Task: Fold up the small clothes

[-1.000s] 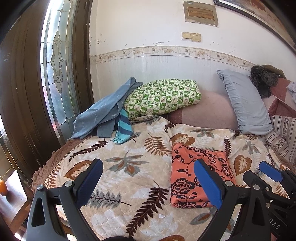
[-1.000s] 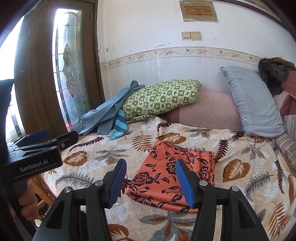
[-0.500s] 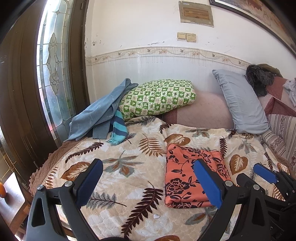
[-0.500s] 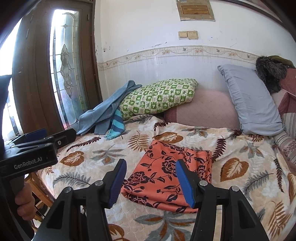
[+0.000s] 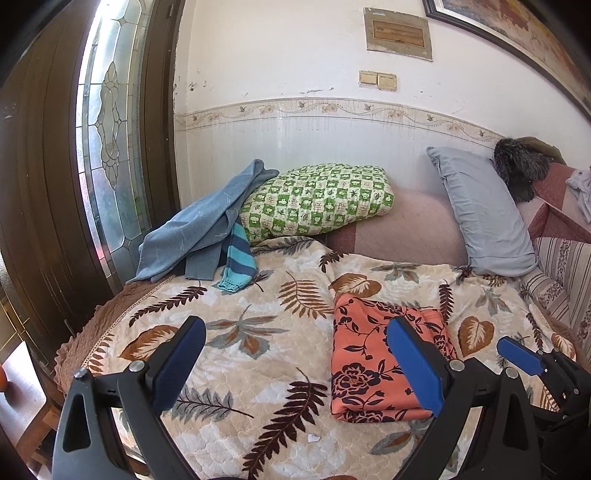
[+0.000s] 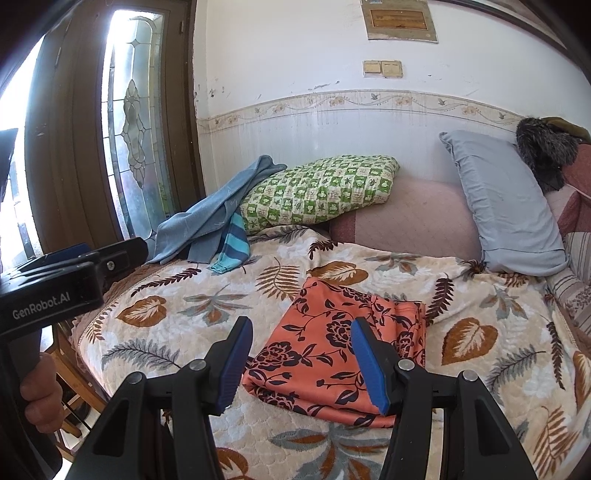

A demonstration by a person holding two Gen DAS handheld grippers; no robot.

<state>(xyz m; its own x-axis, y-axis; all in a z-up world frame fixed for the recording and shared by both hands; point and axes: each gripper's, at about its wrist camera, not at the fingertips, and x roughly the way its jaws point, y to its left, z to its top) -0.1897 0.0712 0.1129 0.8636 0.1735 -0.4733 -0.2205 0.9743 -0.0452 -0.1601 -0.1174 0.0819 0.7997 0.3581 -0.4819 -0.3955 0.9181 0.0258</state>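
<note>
I am holding my right claw [image 6: 301, 360] spread and empty, nearer the folded cloth [image 6: 332, 343] lying at twelve o'clock; my left claw [image 5: 295, 363], also spread, is seeing it at two o'clock

left tongs [image 5: 295, 365] agape, empty | right tongs [image 6: 301, 360] agape, empty

We see a leaf-patterned bedspread [image 5: 236, 354] covering the bed. At its far edge a green checked pillow [image 5: 317, 199] leans against the white wall [image 5: 295, 55]; a grey-blue pillow [image 5: 480, 218] stands tilted at far right, with a dark furry item [image 5: 517, 166] behind it. At far left we note a glazed wooden door [image 6: 136, 122]. On the wall we identify two beige switch plates [image 6: 382, 69] below a framed plaque [image 6: 399, 20].
</note>
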